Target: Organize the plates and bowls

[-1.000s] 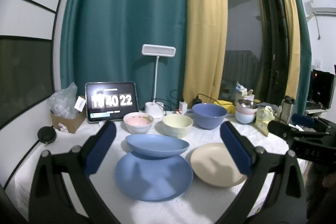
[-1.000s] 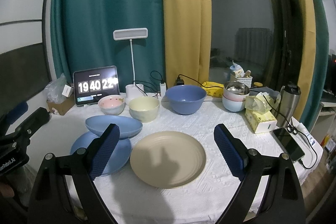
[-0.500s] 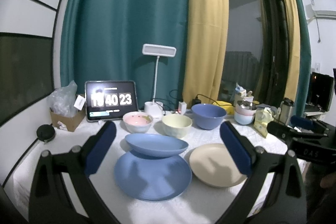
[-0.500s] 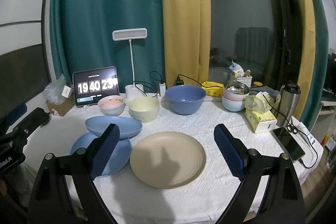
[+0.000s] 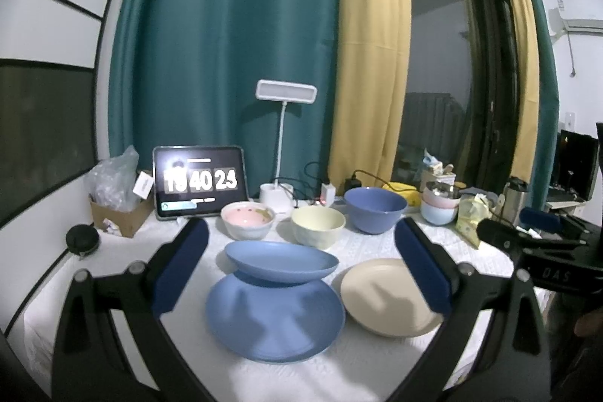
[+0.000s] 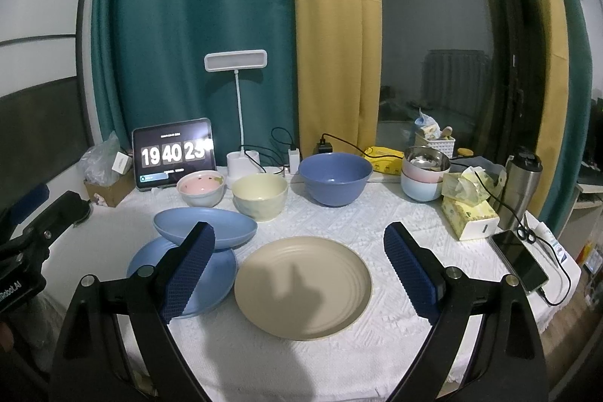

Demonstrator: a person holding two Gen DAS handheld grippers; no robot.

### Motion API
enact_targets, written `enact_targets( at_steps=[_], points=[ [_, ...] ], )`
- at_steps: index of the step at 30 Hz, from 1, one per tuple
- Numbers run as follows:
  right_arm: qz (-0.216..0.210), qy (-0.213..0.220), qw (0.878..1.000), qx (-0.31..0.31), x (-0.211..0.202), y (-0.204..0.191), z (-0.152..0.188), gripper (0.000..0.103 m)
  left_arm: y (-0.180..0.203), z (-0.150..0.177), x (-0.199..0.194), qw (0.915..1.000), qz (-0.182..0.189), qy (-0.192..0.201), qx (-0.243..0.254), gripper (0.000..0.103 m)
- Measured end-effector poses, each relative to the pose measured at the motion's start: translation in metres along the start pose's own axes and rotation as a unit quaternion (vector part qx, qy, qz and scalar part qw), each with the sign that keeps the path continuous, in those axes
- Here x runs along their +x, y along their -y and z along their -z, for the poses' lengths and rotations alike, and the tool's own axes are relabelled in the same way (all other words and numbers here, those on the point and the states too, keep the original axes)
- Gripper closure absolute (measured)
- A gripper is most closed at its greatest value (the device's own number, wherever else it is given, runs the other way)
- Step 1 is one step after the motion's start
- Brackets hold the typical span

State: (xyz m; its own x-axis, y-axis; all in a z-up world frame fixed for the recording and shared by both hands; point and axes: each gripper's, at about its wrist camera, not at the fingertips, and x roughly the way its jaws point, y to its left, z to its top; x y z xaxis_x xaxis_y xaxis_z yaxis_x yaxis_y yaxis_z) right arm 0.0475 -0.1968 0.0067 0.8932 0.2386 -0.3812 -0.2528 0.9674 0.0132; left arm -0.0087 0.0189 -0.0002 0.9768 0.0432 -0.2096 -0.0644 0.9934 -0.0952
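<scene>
A flat blue plate (image 5: 275,321) (image 6: 211,285) lies on the white tablecloth, and a shallow blue dish (image 5: 280,260) (image 6: 226,225) rests on its far edge. Right of them sits a beige plate (image 5: 388,296) (image 6: 303,285). Behind stand a pink bowl (image 5: 247,219) (image 6: 201,189), a cream bowl (image 5: 318,226) (image 6: 260,194) and a large blue bowl (image 5: 375,210) (image 6: 335,178). My left gripper (image 5: 301,266) is open above the blue plates. Over the beige plate hangs my right gripper (image 6: 299,262), open and holding nothing.
A tablet clock (image 5: 199,181), a white desk lamp (image 6: 237,153) and cables line the back. Stacked bowls (image 6: 424,172), a tissue box (image 6: 469,213), a steel flask (image 6: 522,187) and a phone (image 6: 522,260) crowd the right side. A cardboard box (image 5: 117,210) stands at the left.
Both views shifted only slightly; the dishes have not moved and both grippers stay open.
</scene>
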Motion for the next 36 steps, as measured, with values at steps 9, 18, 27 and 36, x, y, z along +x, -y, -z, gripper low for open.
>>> enact_targets(
  at_steps=[9,18,27,36],
  points=[
    [0.001,0.000,1.000,0.000,0.001,0.000,-0.001,0.009,-0.001,-0.002,0.001,1.0000,0.001,-0.002,0.001,0.003],
    [0.001,0.000,1.000,0.001,0.001,-0.002,-0.001,0.009,0.000,-0.002,0.001,1.0000,0.000,-0.001,0.001,0.003],
    [0.001,-0.001,1.000,0.000,0.003,-0.002,0.000,0.009,-0.001,-0.002,0.002,1.0000,-0.001,-0.001,0.001,0.003],
    [-0.001,-0.011,1.000,0.001,0.015,-0.004,0.000,0.009,-0.008,-0.005,0.016,0.9999,-0.009,-0.013,0.003,0.003]
  ],
)
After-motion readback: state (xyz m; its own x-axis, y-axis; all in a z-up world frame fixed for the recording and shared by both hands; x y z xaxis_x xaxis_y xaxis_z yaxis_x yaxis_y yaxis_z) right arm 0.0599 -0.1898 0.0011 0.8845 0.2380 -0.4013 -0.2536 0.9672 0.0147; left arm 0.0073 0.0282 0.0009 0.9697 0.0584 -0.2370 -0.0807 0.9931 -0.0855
